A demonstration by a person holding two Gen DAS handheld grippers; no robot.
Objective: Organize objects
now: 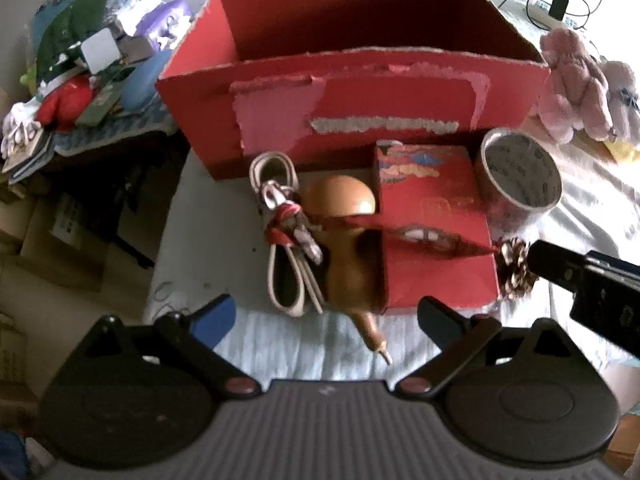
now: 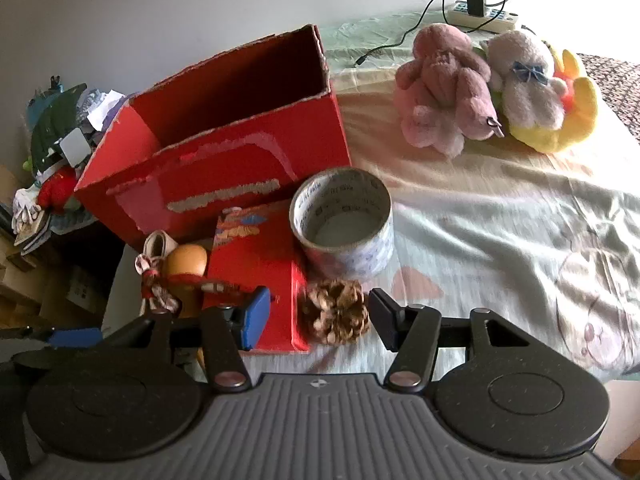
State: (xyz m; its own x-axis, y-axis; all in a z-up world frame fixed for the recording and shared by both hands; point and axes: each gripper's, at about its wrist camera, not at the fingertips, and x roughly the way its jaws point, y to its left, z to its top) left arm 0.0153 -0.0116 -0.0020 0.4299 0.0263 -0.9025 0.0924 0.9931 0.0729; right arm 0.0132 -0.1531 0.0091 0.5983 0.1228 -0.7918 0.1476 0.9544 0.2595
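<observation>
Fingers of the right gripper point(image 2: 318, 322) stand spread wide, one on each side of a pine cone point(image 2: 335, 312) without touching it, nothing gripped. In that view the cone sits at 6 o'clock on the pale sheet of the bed point(image 2: 500, 216), just right of a small red box point(image 2: 256, 280) lying flat. A roll of tape point(image 2: 344, 220) stands on end just past the cone toward 12 o'clock, close to the small box's far right corner.

Left gripper point(image 1: 324, 316) fingers are released too, parted wide and empty, low at 6 o'clock in their own view. Ahead of them lie a looped pale cord point(image 1: 286, 240) tied with a red-and-white band, and a brown gourd point(image 1: 346, 240) between the cord and the small red box point(image 1: 432, 236). A red ribbon point(image 1: 420, 236) runs across the box top to the pine cone point(image 1: 516, 270) at 3 o'clock, where the right gripper's dark finger point(image 1: 556, 260) reaches in.

Behind all these, toward 12 o'clock, stands a large open red carton point(image 1: 360, 108) with torn edges, its inside dark.

Plush toys point(image 2: 492, 88) lie at 1 o'clock in the right view, a power strip point(image 2: 484, 14) beyond them. Clutter is heaped on a side shelf point(image 1: 80, 68) at 10 o'clock.
</observation>
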